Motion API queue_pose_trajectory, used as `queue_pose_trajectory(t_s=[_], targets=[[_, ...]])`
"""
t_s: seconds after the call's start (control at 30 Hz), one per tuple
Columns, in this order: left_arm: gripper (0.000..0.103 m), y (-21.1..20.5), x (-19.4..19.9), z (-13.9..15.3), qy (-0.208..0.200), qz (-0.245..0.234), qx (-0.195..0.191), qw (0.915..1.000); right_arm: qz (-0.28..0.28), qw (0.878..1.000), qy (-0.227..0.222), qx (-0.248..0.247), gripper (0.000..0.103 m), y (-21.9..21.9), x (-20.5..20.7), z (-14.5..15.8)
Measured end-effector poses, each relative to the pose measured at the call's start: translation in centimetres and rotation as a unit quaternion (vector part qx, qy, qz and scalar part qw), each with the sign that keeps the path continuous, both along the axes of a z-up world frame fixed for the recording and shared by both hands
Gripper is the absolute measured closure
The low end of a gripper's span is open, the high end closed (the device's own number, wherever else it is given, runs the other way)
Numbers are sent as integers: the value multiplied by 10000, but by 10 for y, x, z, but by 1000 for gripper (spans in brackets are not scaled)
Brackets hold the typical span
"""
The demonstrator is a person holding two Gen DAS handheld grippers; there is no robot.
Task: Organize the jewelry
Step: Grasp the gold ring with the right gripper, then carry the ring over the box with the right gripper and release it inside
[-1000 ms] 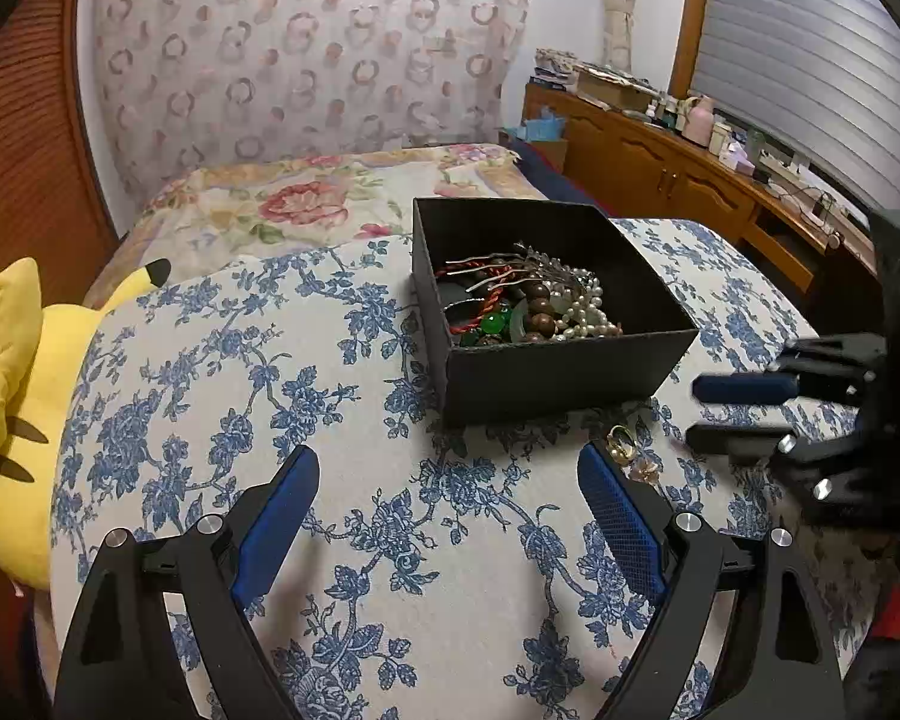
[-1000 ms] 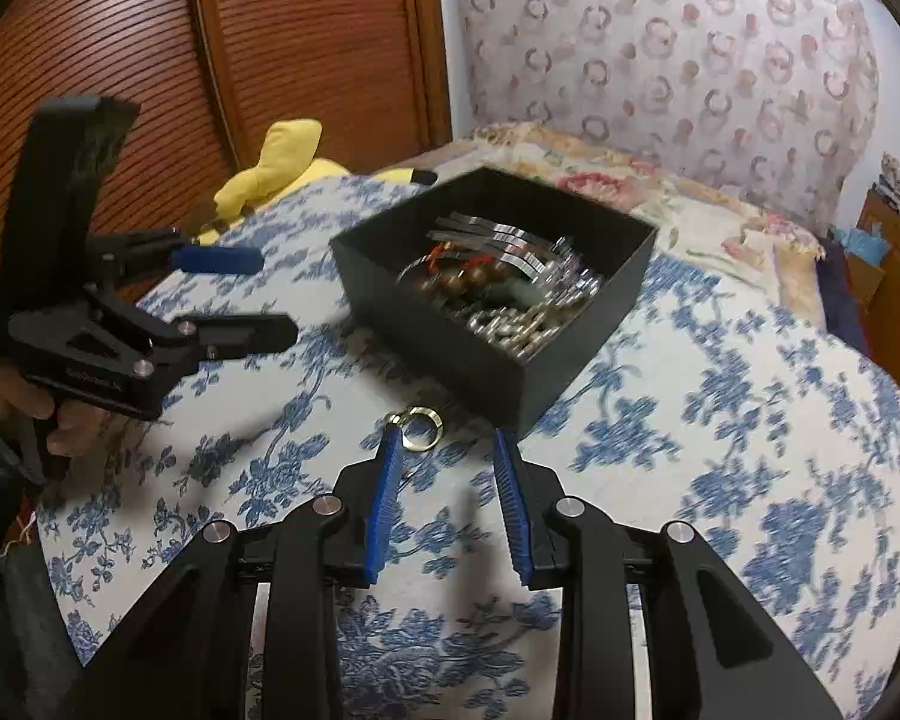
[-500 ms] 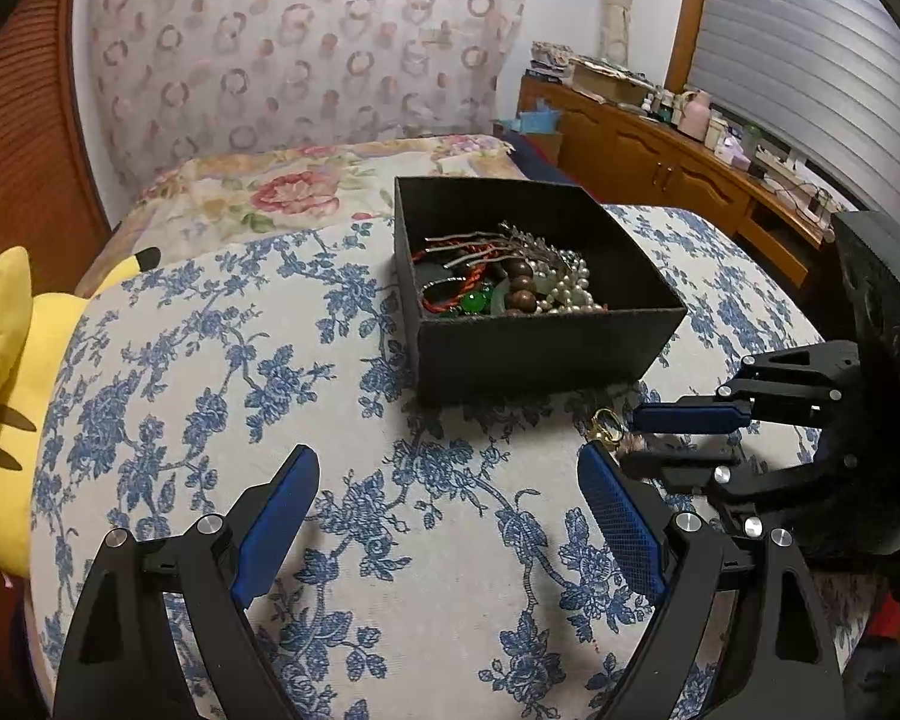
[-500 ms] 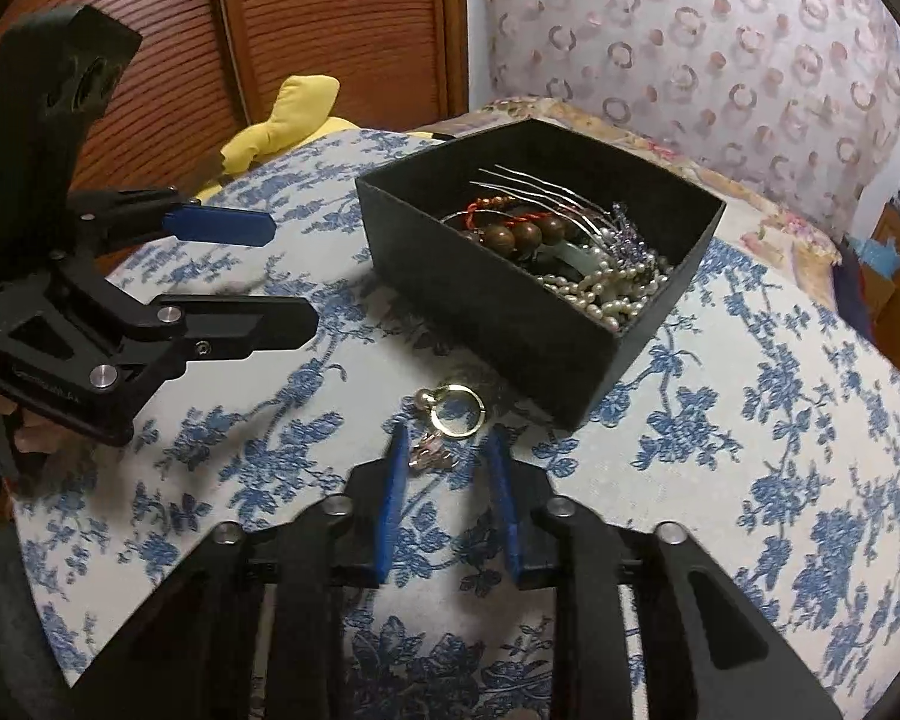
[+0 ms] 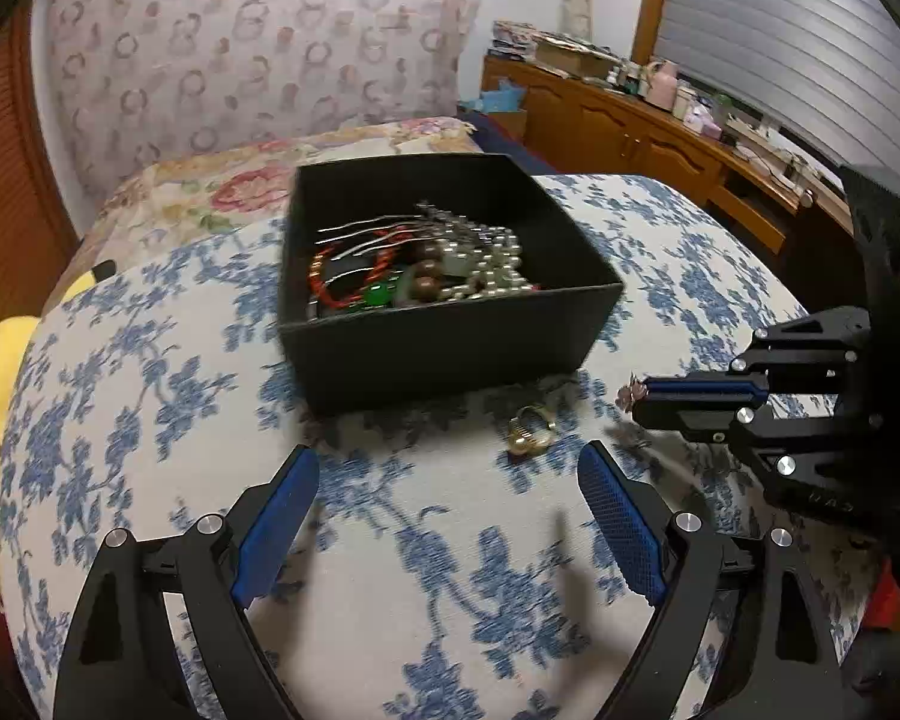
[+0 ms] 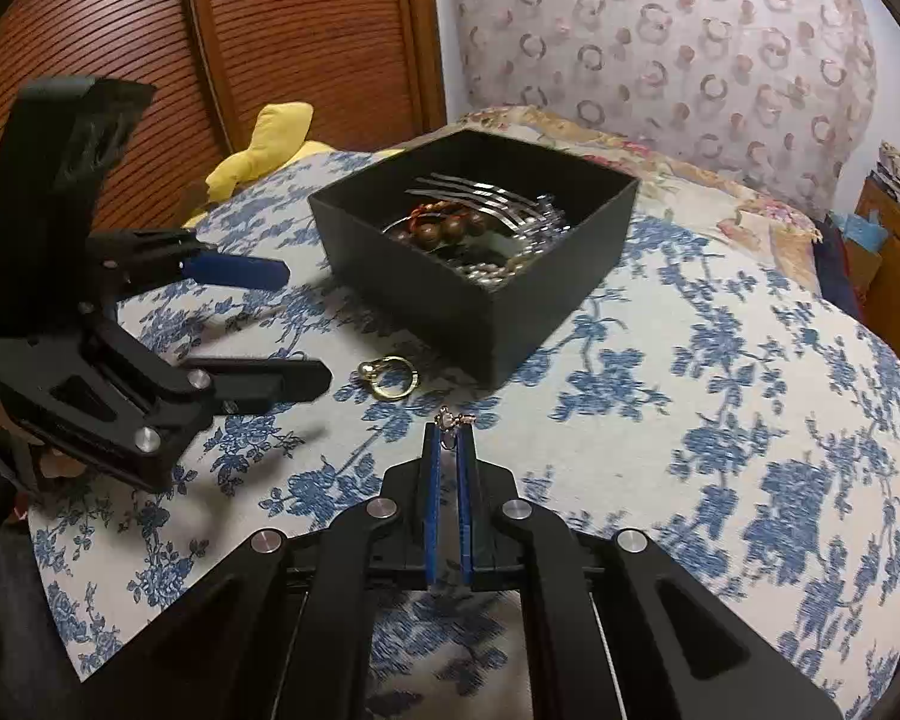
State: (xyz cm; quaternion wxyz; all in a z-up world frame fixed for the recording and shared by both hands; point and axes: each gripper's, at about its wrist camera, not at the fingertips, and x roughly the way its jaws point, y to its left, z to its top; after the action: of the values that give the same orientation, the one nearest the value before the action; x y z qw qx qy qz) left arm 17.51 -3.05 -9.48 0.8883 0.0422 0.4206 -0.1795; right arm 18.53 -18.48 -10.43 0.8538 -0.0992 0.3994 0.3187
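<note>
Earring (image 6: pixel 453 420), small and metallic, pinched at the tips of our right gripper (image 6: pixel 448 438).
We see a gold ring (image 6: pixel 390 379) lying on the blue-flowered bed cover (image 6: pixel 720 408) just beside the matte black box (image 6: pixel 480 312) of beads and pearls; our left gripper (image 5: pixel 444 516) gapes wide, holding nothing.

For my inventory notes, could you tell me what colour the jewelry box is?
Plain black jewelry box, clearest in the right wrist view.

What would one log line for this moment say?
right gripper: shut on small pinkish earring | left gripper: open, empty | gold ring: on floral cloth beside black cardboard box | box: holds beads, pearls
</note>
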Motion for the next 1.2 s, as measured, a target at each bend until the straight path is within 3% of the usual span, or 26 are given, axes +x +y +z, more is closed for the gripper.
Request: queue_pose_trajectory(t_s=[0.13, 0.2, 0.4, 0.57, 0.7, 1.2], targets=[[21, -10, 1, -1, -2, -106, 16, 9999, -116, 9999, -38, 14, 97, -8, 2, 3], [37, -15, 2, -3, 76, -213, -2, 9997, -180, 9998, -43, 21, 97, -13, 3, 4], [64, -28, 6, -8, 176, -395, 63, 9990, -254, 9997, -41, 63, 97, -20, 5, 3], [70, -32, 6, -10, 108, -408, 159, 9990, -252, 9996, -56, 81, 97, -18, 6, 4], [92, -33, 6, -9, 59, -416, 217, 9989, -260, 9996, -95, 100, 97, -19, 6, 7], [93, -20, -5, 27, -281, -373, -129, 9988, -228, 9990, -335, 161, 97, -15, 15, 32]])
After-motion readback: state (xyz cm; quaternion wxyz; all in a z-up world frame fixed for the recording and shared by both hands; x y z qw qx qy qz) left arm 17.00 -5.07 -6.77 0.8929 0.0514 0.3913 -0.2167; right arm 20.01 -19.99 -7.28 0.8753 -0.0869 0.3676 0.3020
